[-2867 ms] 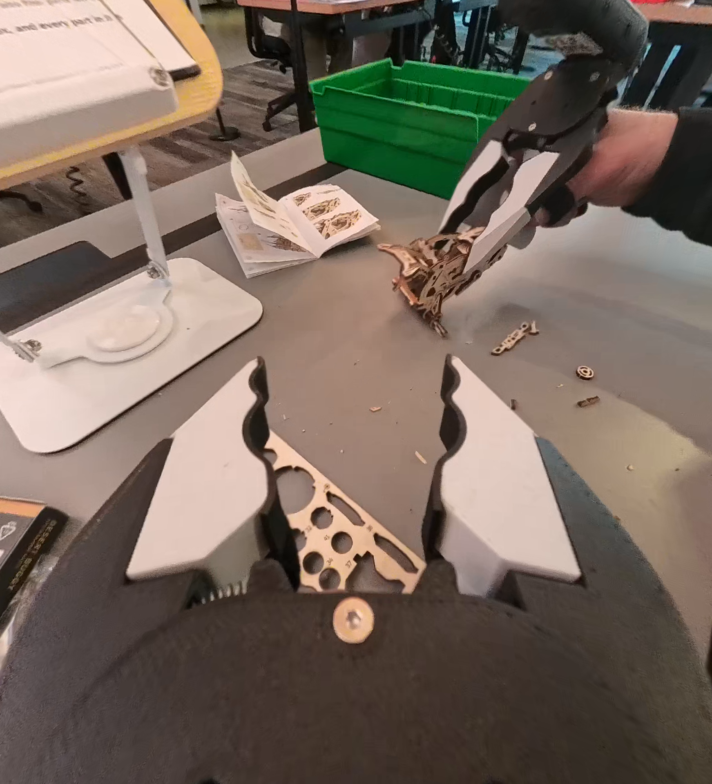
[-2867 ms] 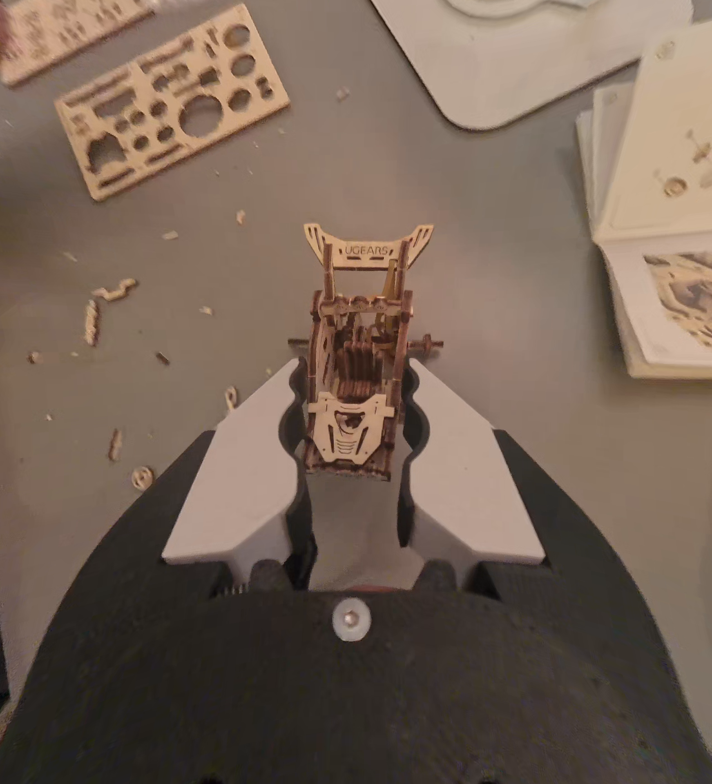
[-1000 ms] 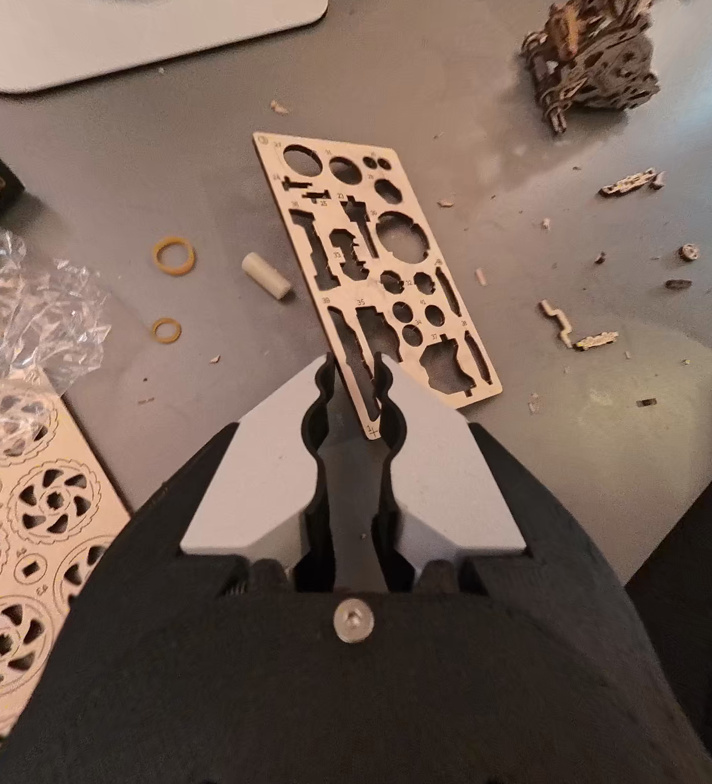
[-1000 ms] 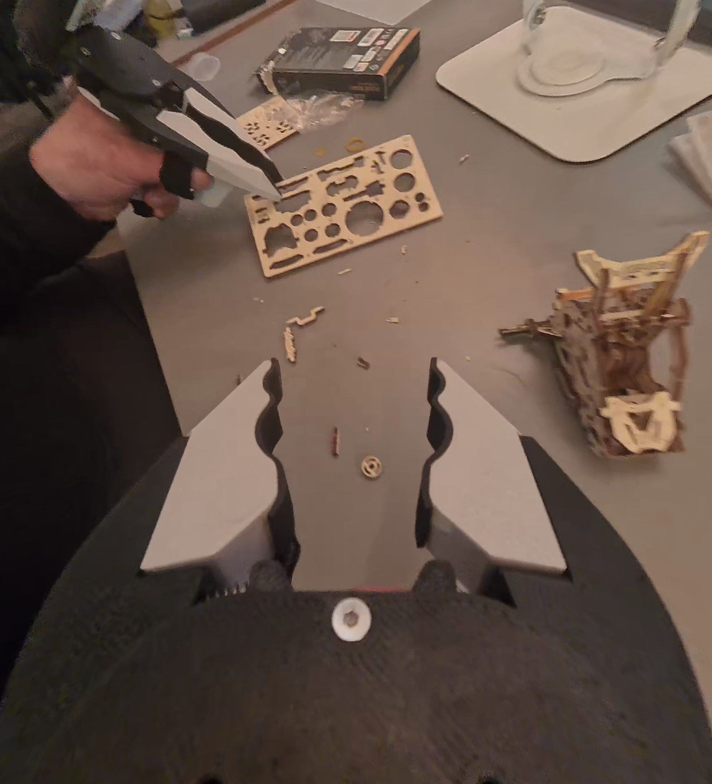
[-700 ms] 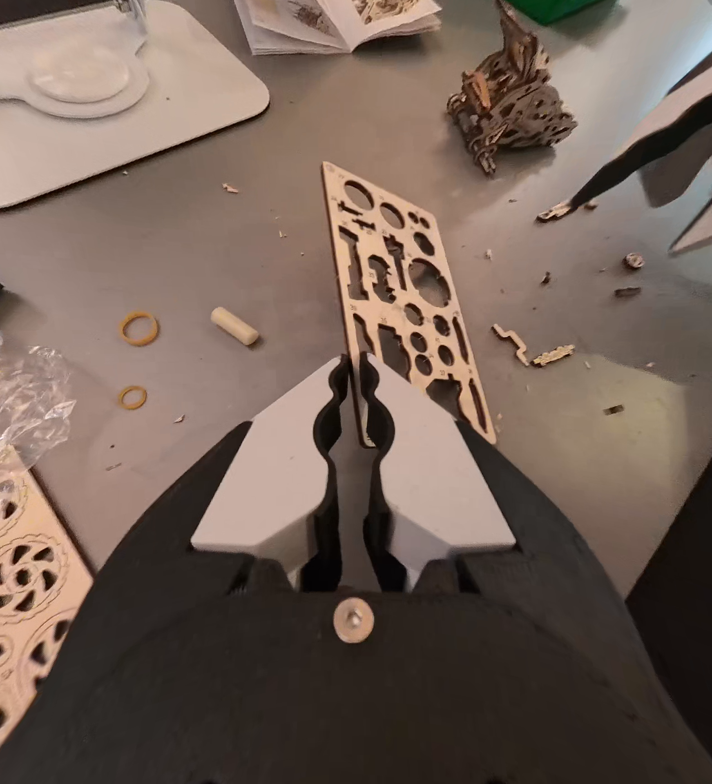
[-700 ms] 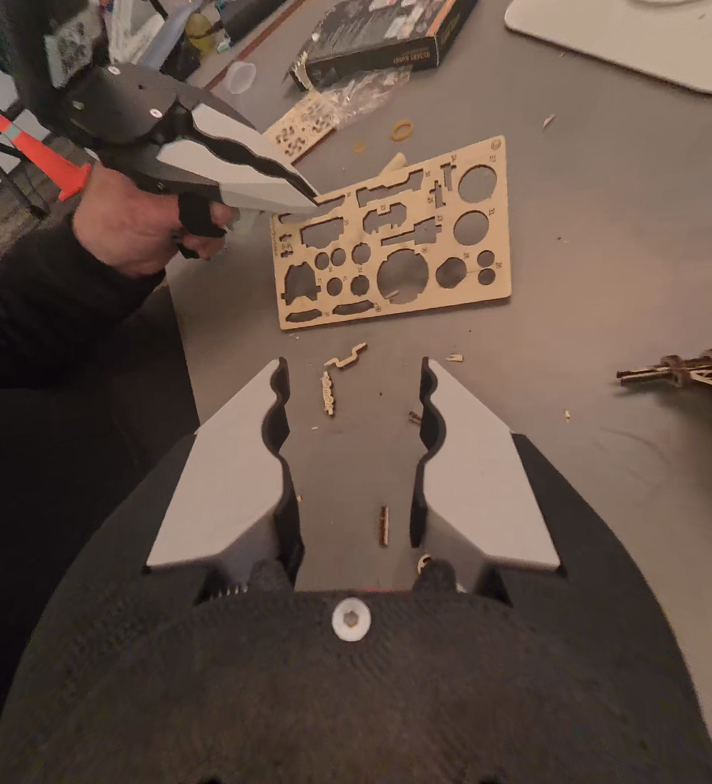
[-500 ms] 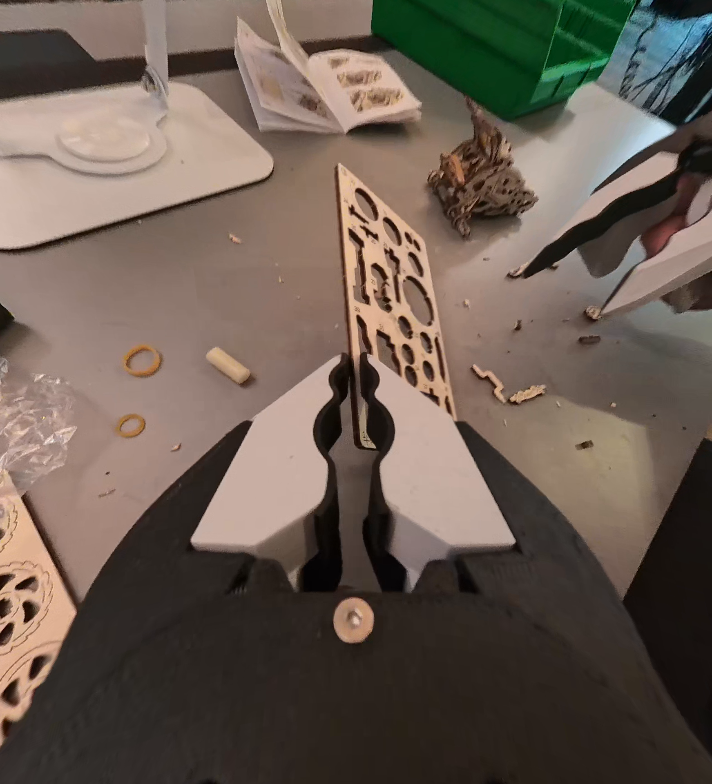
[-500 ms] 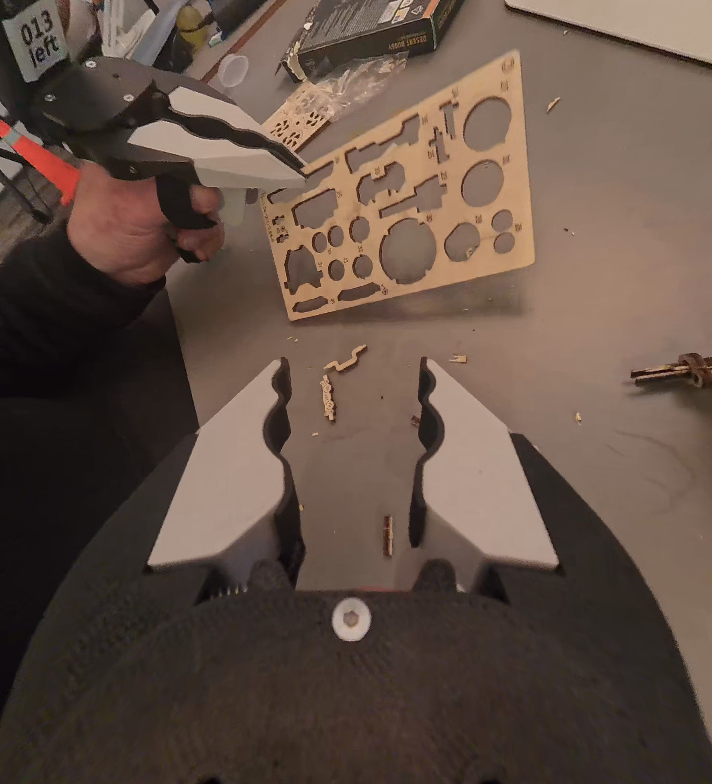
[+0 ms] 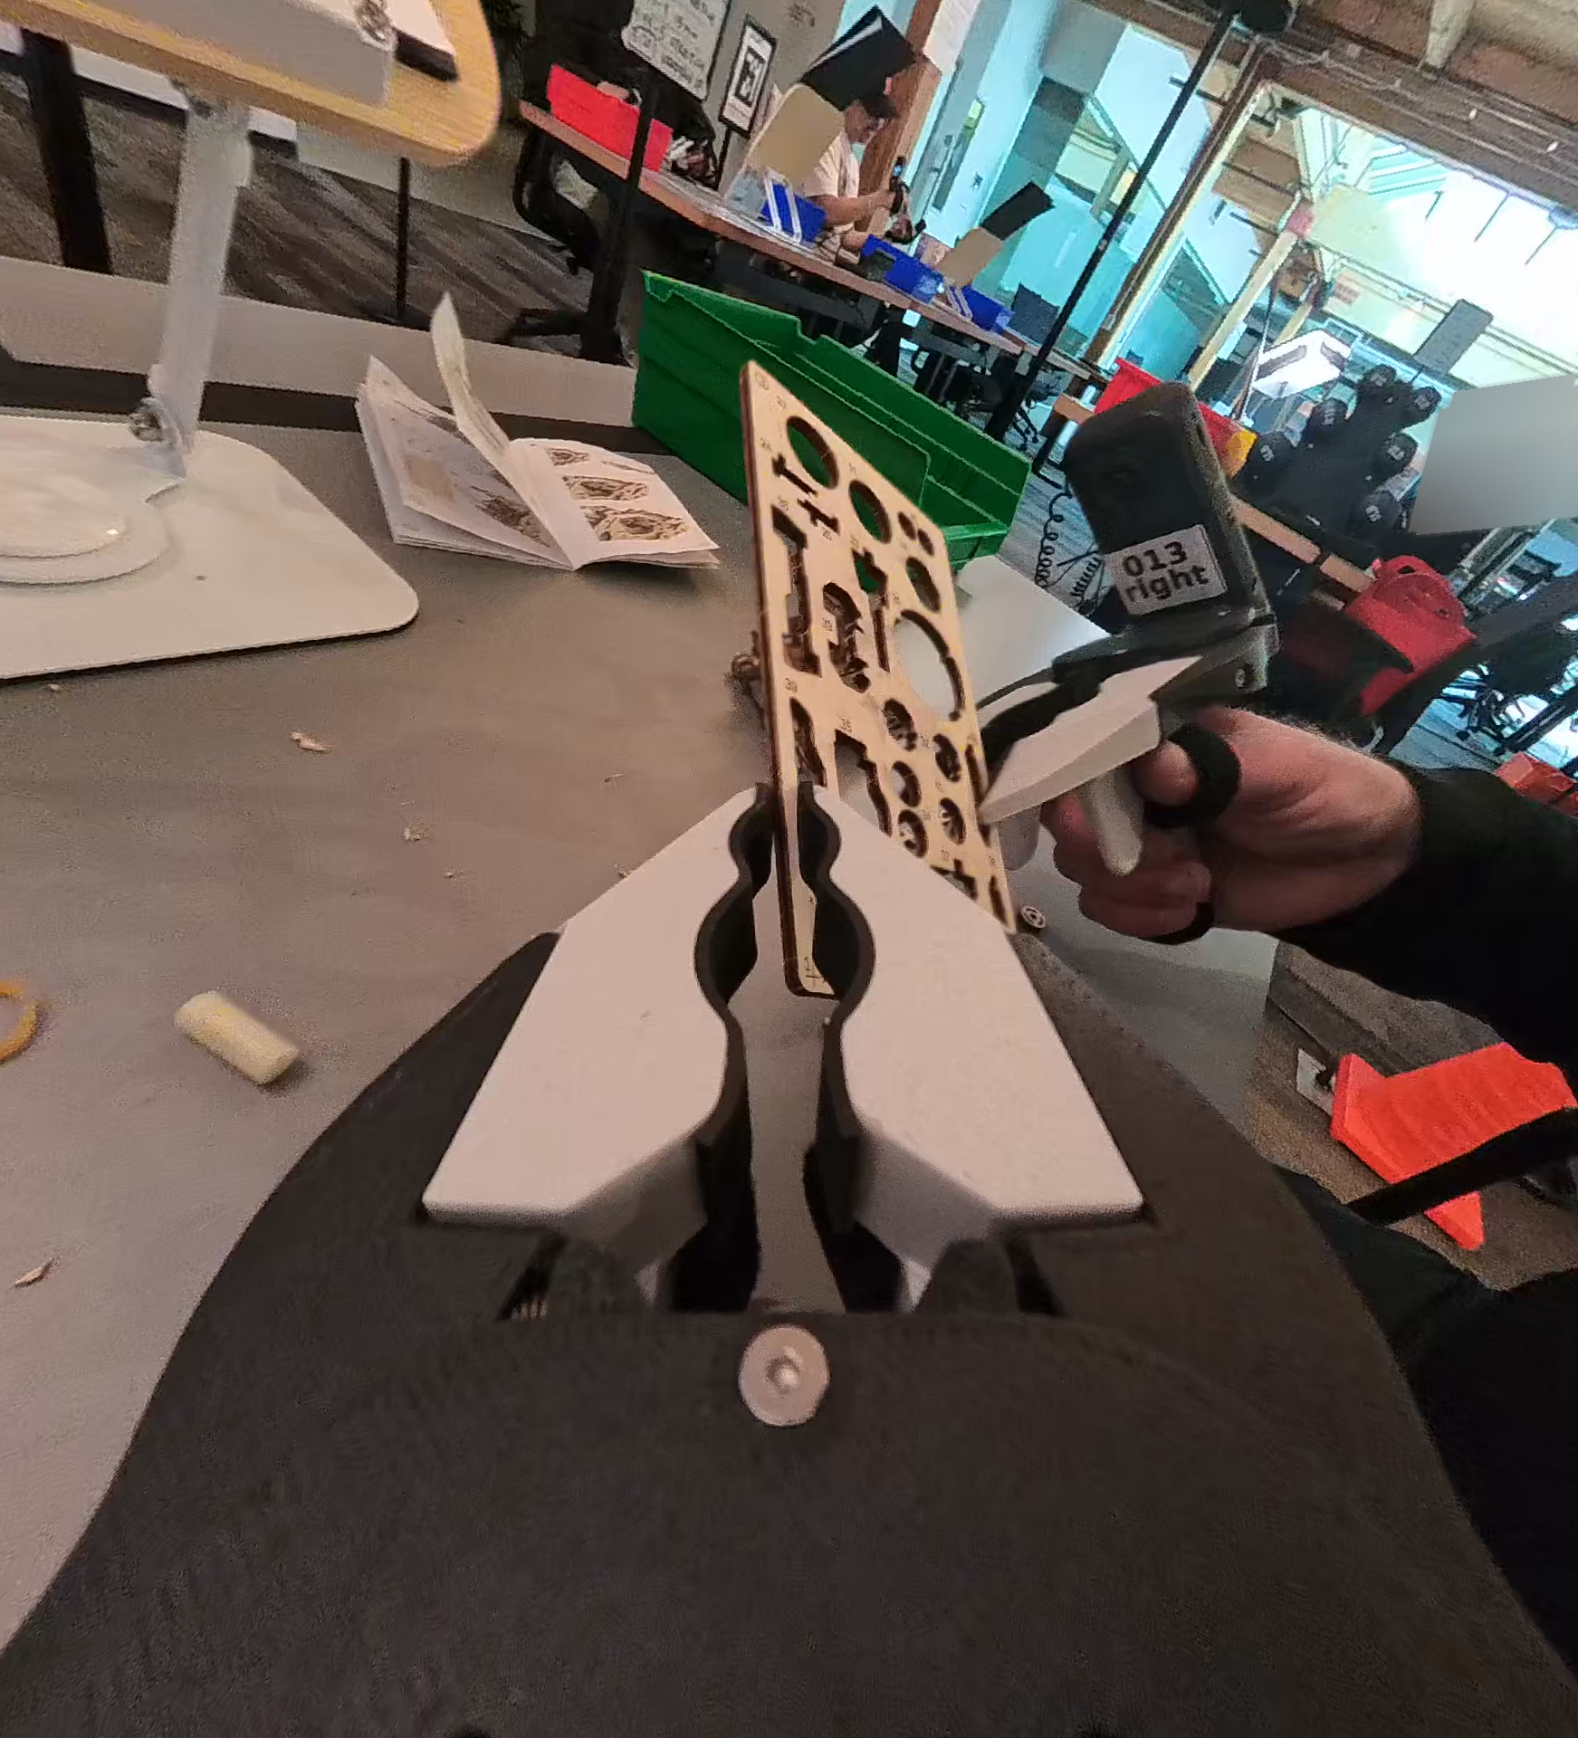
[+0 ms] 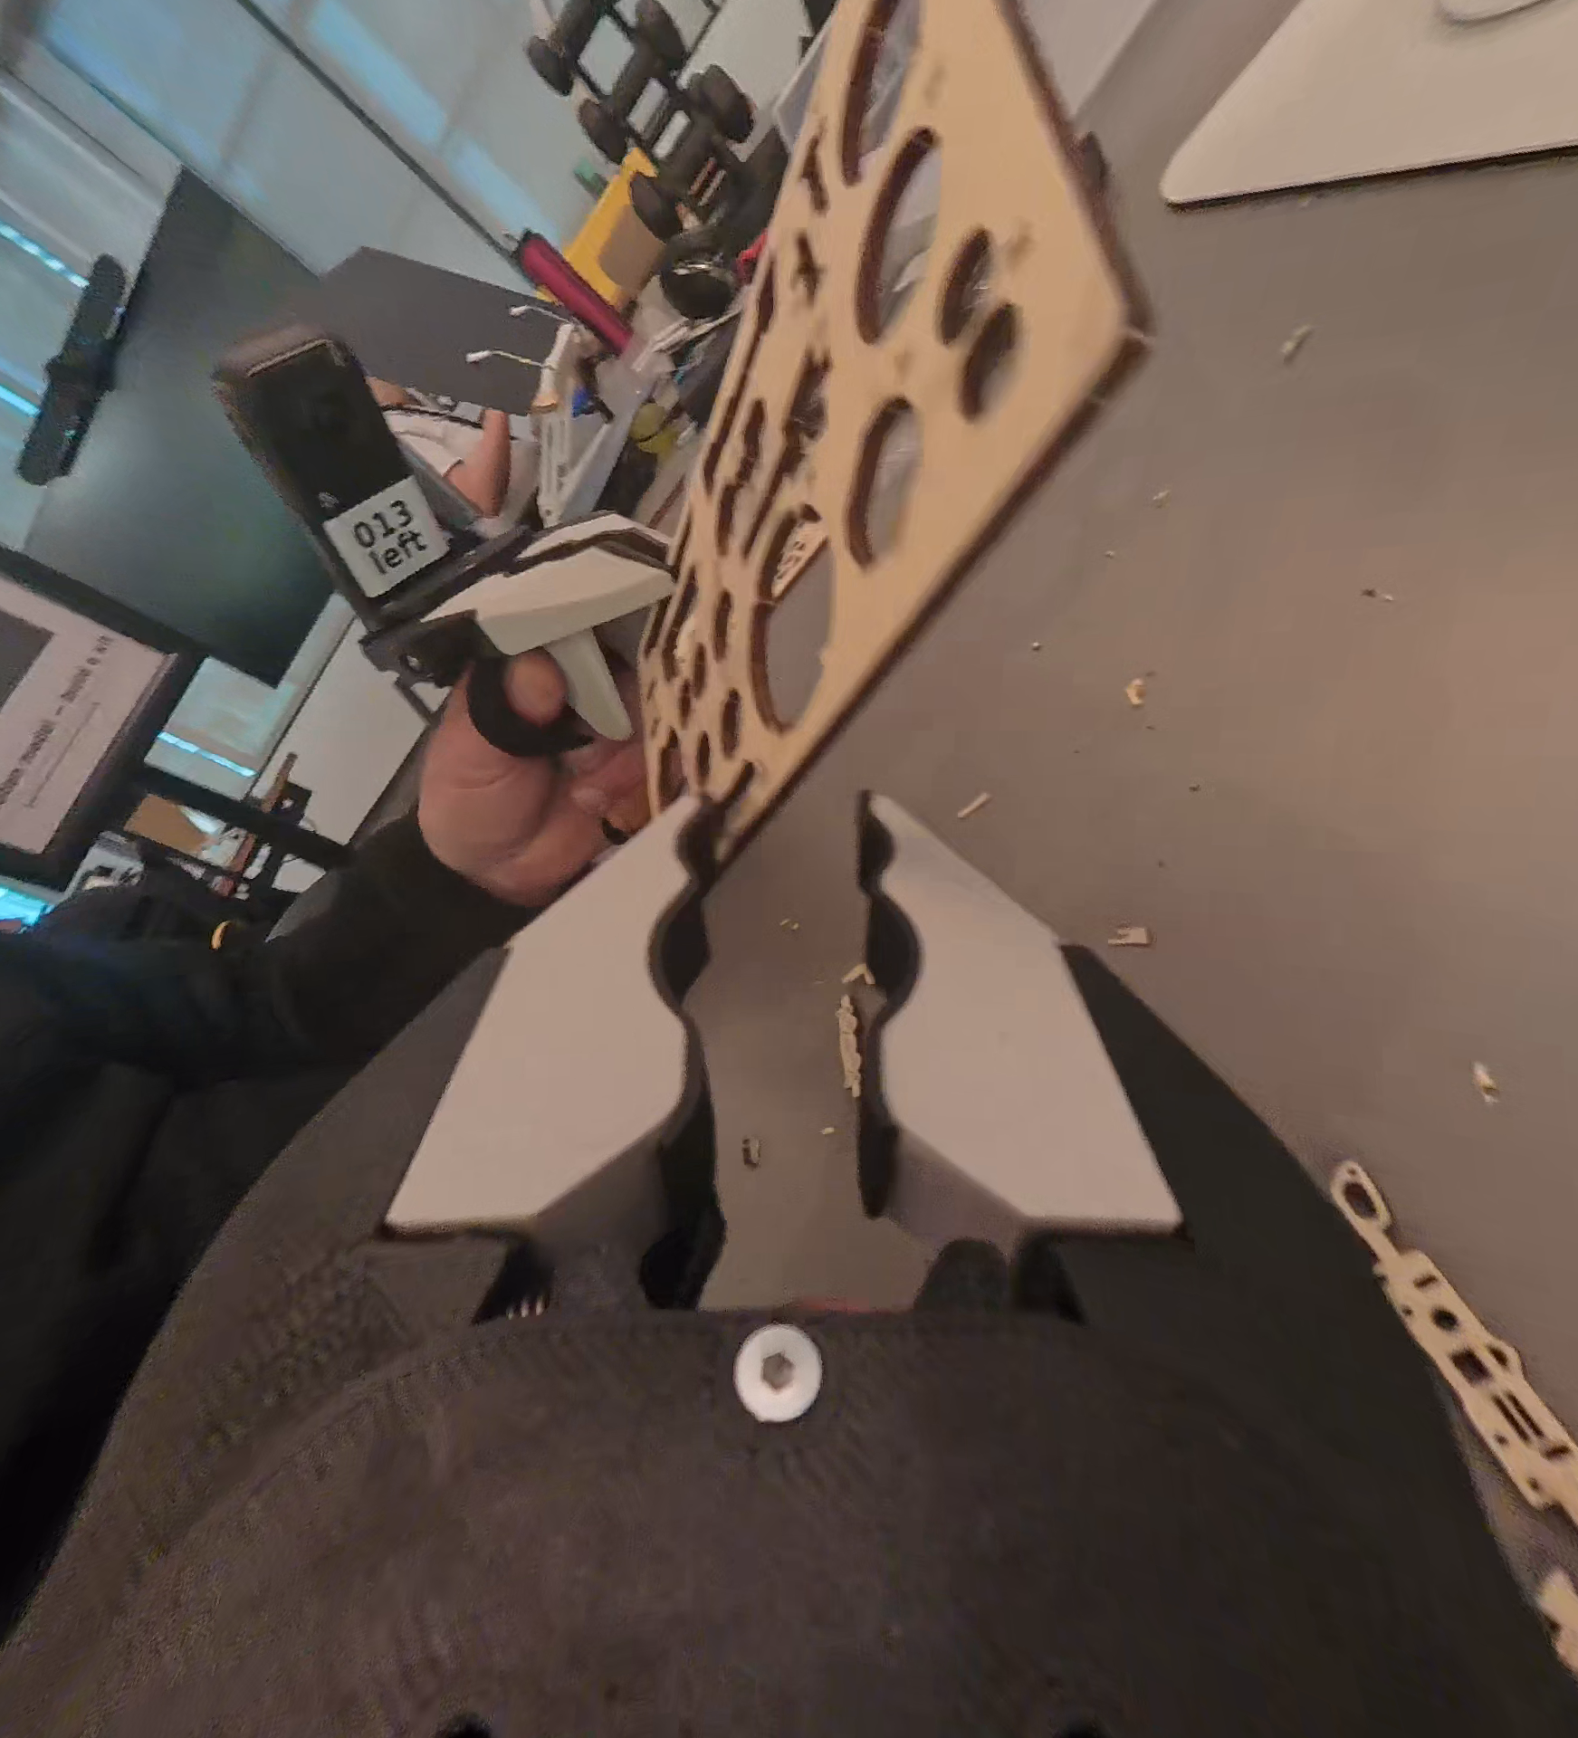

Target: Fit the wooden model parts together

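Two claws are at work on one wooden parts sheet (image 9: 860,658), and we hold it off the bench (image 9: 314,846) so both faces can be reached. Our left claw (image 9: 789,828) is clamped on the sheet's near bottom edge, fingers pressed together with only the thin ply between them, and the sheet stands nearly upright ahead of the claw, its cut-out holes facing sideways. We judge this edge grip is chosen to leave the remaining pieces free for the other tool. Our right claw (image 10: 780,828) has its fingers apart and grips nothing; in its own view the sheet's lower corner sits just at its left fingertip (image 10: 686,832), not between the fingers. From the left wrist view the right claw comes in against the sheet's far face, close enough that we cannot tell whether it touches. We judge the next move is to push or pinch a piece out of the sheet. Loose wooden scraps (image 10: 851,1034) lie on the bench below, and an open instruction booklet (image 9: 531,489) rests farther back.
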Motion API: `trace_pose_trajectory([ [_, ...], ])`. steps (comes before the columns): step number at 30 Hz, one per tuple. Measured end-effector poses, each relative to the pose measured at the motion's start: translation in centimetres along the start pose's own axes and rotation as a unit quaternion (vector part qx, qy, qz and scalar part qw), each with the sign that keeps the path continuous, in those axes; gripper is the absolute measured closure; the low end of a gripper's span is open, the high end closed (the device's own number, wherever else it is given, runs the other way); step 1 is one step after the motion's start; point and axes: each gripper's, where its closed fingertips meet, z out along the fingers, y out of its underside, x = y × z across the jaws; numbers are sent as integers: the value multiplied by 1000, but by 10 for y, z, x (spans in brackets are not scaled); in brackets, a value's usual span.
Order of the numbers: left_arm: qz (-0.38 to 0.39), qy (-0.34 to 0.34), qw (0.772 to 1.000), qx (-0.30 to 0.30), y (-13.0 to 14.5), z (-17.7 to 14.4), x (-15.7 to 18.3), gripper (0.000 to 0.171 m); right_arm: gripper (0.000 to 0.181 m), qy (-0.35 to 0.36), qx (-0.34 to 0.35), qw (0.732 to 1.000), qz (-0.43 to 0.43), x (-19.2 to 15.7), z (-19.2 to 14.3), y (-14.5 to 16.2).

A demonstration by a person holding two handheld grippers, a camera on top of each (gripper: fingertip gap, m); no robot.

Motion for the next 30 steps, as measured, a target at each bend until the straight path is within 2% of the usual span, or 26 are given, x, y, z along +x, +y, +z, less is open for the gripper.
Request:
trace_pose_trajectory([
  [1,2,2,1000,1,0,2,3,170,168,-12,2,1000,-4,-4,1,-1],
  [4,-4,18,1000,3,1,6,7,169,177,-28,11,1000,-2,-7,-4,-4],
  [9,-8,43,999,22,-6,7,8,162,181,-25,14,1000,-13,-9,-21,-17],
  [13,7,22,1000,19,-7,6,-7,160,181,-29,13,999,-22,-10,-42,-32],
  [17,29,-4,1000,6,2,7,-21,161,181,-8,33,999,-34,-3,-78,-60],
  [20,49,-11,999,-2,9,10,-23,160,181,55,55,994,-71,11,-133,-97],
  [24,71,-34,997,-8,12,12,-27,164,181,209,77,968,-113,50,-253,-166],
  [27,82,-31,996,-24,15,16,-26,171,181,317,11,943,-97,102,-330,-193],
  [29,84,-28,996,-19,14,20,-26,171,180,323,-55,944,-46,138,-356,-190],
  [30,87,-27,996,-15,12,21,-26,171,181,331,-67,941,-28,157,-366,-192],
])
